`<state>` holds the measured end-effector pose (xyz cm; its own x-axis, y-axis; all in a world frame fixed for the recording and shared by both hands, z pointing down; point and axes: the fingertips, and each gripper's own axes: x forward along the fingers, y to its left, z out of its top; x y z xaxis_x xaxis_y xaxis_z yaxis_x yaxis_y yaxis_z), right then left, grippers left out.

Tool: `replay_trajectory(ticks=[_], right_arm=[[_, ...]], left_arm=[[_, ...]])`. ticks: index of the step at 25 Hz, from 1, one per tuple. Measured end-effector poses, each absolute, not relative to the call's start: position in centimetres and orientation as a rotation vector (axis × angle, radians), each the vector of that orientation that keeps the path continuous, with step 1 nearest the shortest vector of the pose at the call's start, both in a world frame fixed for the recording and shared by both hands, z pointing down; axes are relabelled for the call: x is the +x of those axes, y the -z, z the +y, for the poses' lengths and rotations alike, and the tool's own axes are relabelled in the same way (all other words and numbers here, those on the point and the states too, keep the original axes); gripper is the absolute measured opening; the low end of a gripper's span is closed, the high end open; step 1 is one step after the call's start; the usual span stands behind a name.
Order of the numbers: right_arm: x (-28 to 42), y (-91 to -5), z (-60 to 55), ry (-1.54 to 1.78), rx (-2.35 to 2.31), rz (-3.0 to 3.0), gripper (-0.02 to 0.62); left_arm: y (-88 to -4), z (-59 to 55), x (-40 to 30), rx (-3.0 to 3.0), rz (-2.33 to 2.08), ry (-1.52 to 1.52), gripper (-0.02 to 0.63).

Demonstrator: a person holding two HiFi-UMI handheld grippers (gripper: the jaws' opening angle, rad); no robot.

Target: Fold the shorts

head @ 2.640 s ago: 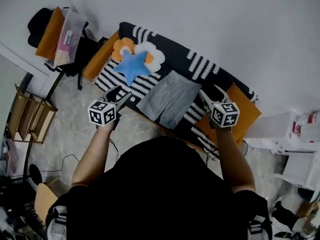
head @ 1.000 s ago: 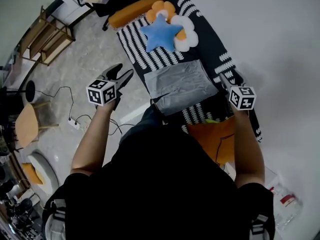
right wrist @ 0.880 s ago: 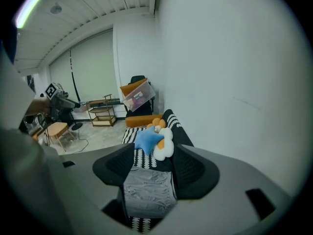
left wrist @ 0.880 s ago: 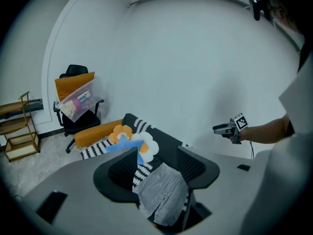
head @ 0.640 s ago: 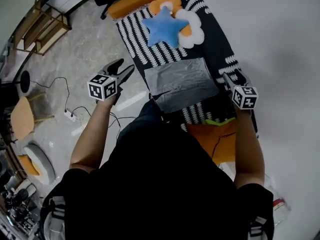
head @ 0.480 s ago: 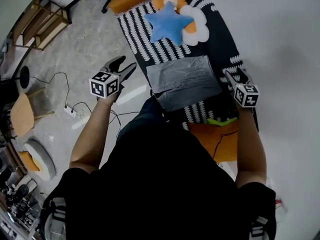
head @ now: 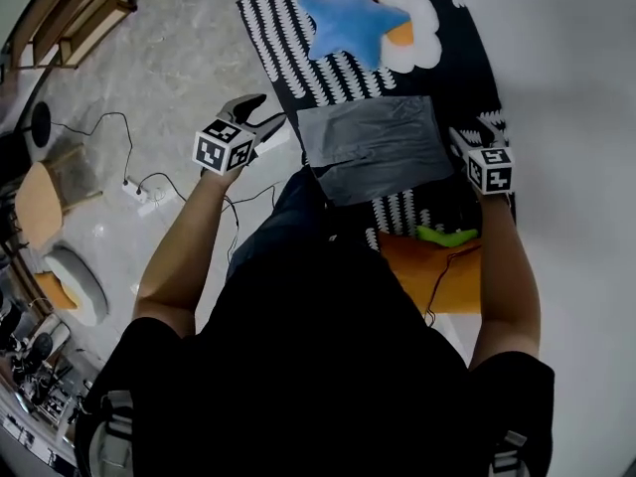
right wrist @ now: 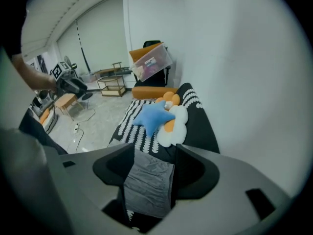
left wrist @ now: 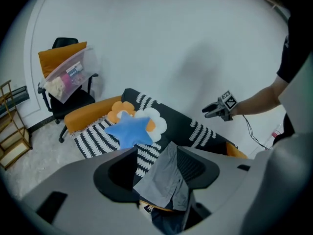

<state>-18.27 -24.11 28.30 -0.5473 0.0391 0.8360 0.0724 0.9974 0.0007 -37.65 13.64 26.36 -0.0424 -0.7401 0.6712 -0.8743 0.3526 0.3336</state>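
Note:
The grey shorts (head: 370, 147) lie spread flat on the black and white striped sofa (head: 278, 28). My left gripper (head: 266, 113) hovers just off the shorts' left edge, above the floor, open and empty. At the shorts' right edge my right gripper (head: 469, 133) is likewise open and empty. In the left gripper view the shorts (left wrist: 164, 180) show through the gap between the jaws, with the right gripper (left wrist: 218, 109) beyond them. The right gripper view looks down on the shorts (right wrist: 149, 182) between its spread jaws.
A blue star pillow (head: 353, 18) and a white and orange flower pillow (head: 415, 36) lie on the sofa beyond the shorts. An orange cushion (head: 437, 271) and a green thing (head: 447, 235) sit near my right arm. Cables (head: 139, 182) run over the floor at left.
My view has swung round the sofa, so the shorts sit closer under me. The left gripper has come in toward the shorts' left edge. Both grippers stay open.

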Motion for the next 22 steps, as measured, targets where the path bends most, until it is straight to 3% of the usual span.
replay_trajectory(ticks=[22], right_arm=[[-22.5, -51.0, -25.5, 0.363, -0.463, -1.704, 0.253]], left_arm=[[-48.2, 10.3, -38.6, 1.473, -1.540, -0.421, 0.256]])
